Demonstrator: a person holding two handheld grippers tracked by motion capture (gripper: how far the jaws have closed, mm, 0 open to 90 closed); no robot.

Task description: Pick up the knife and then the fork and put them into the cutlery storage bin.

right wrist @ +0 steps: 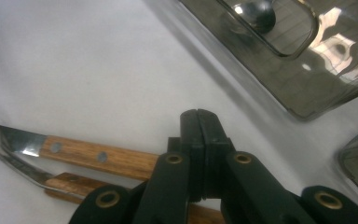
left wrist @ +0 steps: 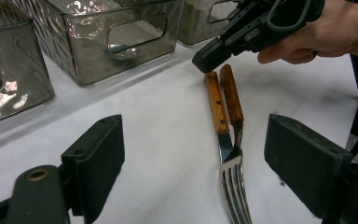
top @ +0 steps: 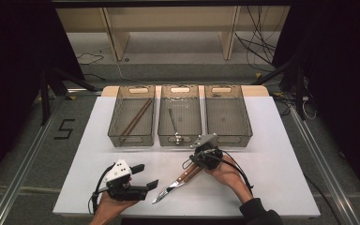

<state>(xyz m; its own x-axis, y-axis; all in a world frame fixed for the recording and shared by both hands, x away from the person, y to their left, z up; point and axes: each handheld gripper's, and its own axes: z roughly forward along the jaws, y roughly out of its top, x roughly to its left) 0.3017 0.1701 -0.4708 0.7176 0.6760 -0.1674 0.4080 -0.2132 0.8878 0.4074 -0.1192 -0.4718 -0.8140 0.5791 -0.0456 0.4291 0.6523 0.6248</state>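
Knife point(top: 165, 192) beside fork point(left wrist: 234, 184); right claw point(right wrist: 199, 122) closed above handles.

From my remote seat I see a white table point(top: 281, 140) standing on grey carpeted floor point(top: 37, 154), where a black "5" point(top: 64, 129) is marked at the left. Beyond it a pale wooden shelf frame point(top: 168, 28) spans the back, loose black cables point(top: 258, 44) trailing beside it. Dark curtains point(top: 14, 51) close both sides. Light falls evenly from overhead.
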